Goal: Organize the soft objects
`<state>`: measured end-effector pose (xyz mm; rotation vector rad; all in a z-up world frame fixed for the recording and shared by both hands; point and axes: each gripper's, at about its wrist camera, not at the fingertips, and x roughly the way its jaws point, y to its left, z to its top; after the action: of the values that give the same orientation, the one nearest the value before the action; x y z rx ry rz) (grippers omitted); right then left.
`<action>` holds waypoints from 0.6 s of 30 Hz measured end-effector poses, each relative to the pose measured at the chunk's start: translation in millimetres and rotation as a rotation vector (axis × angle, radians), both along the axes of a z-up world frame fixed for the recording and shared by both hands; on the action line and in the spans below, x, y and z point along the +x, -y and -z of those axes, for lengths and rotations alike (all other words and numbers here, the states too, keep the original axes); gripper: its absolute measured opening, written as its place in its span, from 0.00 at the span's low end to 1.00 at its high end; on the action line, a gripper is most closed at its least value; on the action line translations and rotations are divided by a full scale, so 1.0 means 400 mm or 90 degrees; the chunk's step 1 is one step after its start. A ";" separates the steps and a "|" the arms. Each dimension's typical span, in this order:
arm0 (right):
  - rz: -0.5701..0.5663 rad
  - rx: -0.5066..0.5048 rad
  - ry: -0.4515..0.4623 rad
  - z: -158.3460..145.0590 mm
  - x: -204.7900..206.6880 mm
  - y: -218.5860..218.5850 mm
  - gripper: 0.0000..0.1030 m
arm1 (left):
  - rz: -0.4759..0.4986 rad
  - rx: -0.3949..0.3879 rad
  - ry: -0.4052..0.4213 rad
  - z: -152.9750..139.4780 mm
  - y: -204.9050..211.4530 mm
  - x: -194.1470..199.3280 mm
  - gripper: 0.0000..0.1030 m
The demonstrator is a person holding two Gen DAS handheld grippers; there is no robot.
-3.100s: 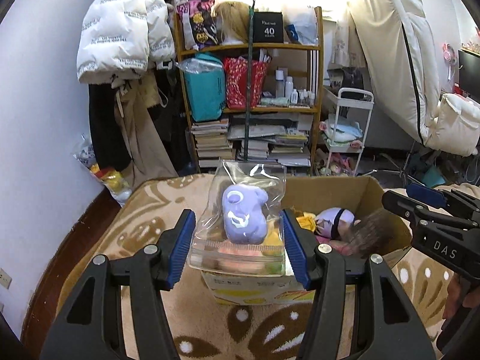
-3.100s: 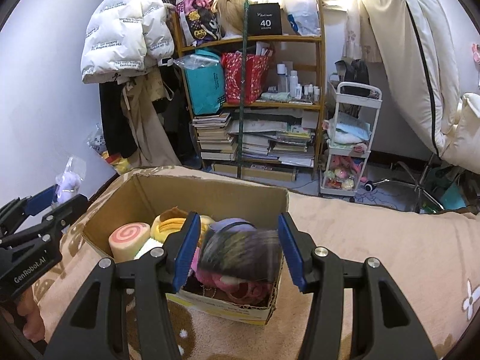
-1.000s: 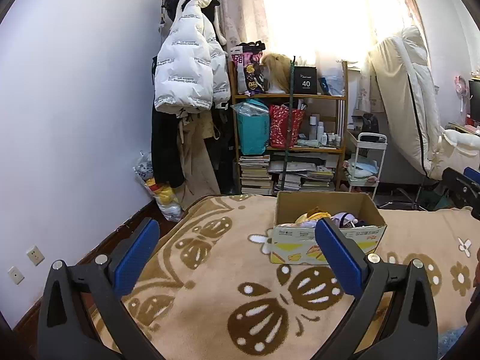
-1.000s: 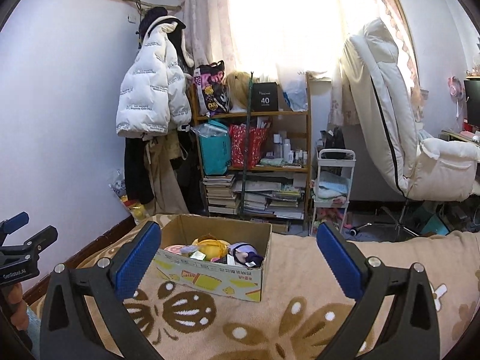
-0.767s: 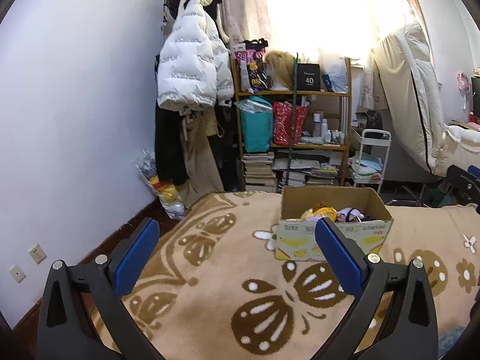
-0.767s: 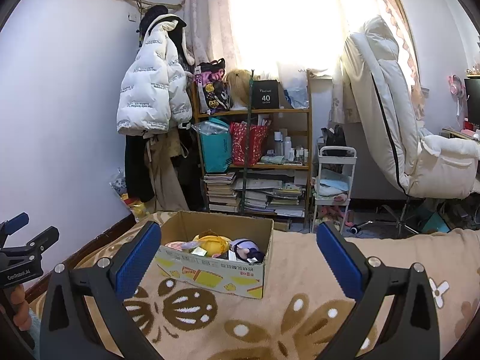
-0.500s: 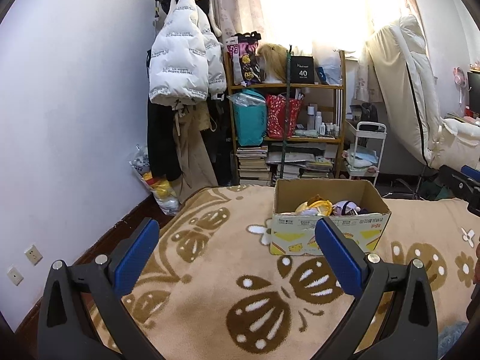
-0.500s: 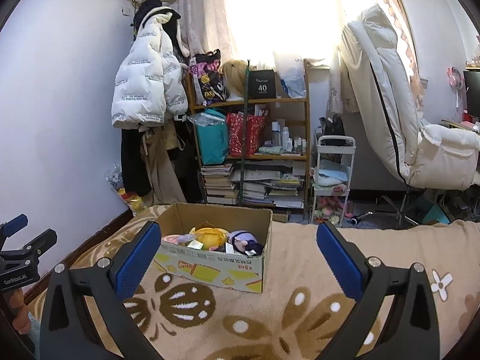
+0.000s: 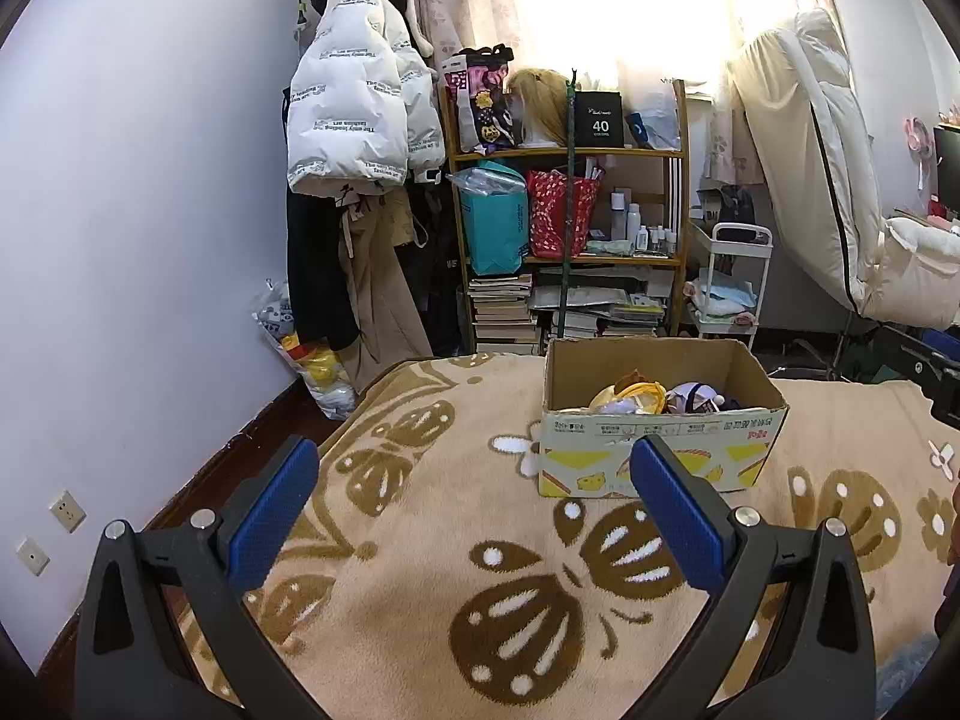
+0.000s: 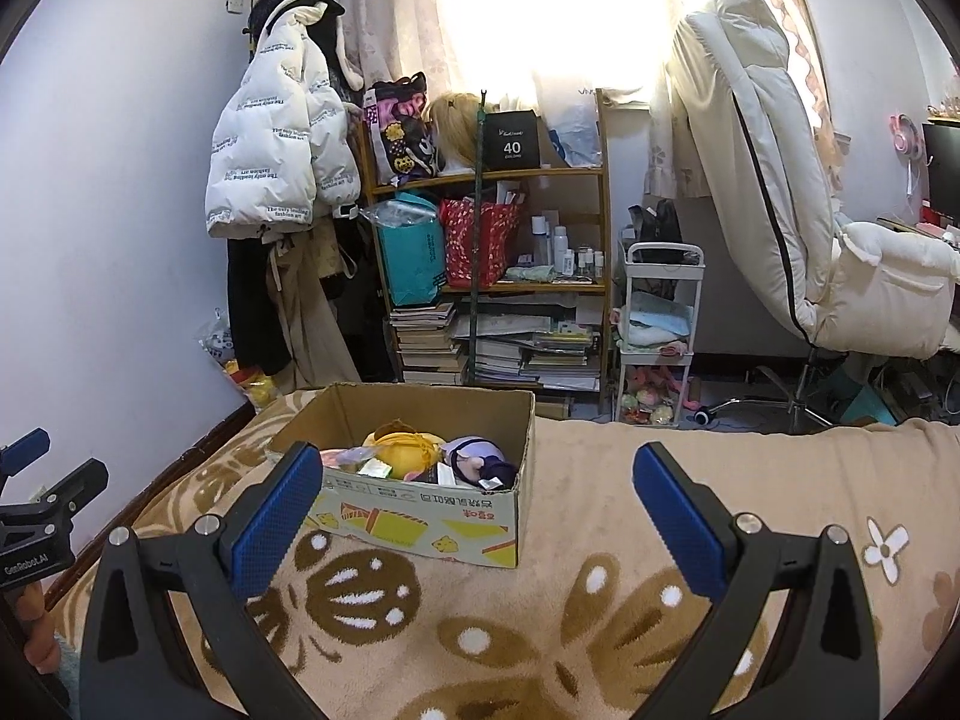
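Observation:
A cardboard box [image 9: 660, 441] stands on the beige patterned blanket [image 9: 432, 546], filled with soft toys: a yellow plush [image 9: 636, 395] and a purple-haired doll [image 9: 696, 399]. In the right wrist view the box [image 10: 432, 516] shows the same yellow plush [image 10: 405, 450] and doll [image 10: 480, 456]. My left gripper [image 9: 474, 510] is open and empty, held back from the box. My right gripper [image 10: 480, 516] is open and empty, also well short of the box. The left gripper also shows at the left edge of the right wrist view [image 10: 42, 504].
A wooden shelf [image 9: 570, 228] with bags and books stands behind the bed. A white puffer jacket [image 9: 354, 114] hangs at the wall. A white rolling cart [image 10: 657, 324] and a reclined white chair [image 10: 798, 210] stand at the right.
Both grippers let go of their soft objects into the box, opened wide and pulled back from it. In the last half second the views barely shifted.

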<state>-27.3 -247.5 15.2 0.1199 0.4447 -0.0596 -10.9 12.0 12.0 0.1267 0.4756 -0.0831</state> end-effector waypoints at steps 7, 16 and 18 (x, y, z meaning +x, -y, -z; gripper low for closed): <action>-0.001 0.000 -0.001 0.000 -0.001 -0.001 1.00 | -0.003 0.010 0.002 0.004 0.003 -0.005 0.99; -0.009 -0.018 0.006 -0.005 0.002 -0.006 1.00 | -0.014 0.009 0.000 0.004 -0.005 -0.001 0.99; -0.011 -0.020 0.005 -0.004 0.001 -0.007 1.00 | -0.018 0.007 0.000 0.003 -0.007 -0.001 0.99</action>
<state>-26.9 -244.6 16.6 0.0855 0.4372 -0.0494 -11.3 15.0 10.6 0.1314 0.4778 -0.0533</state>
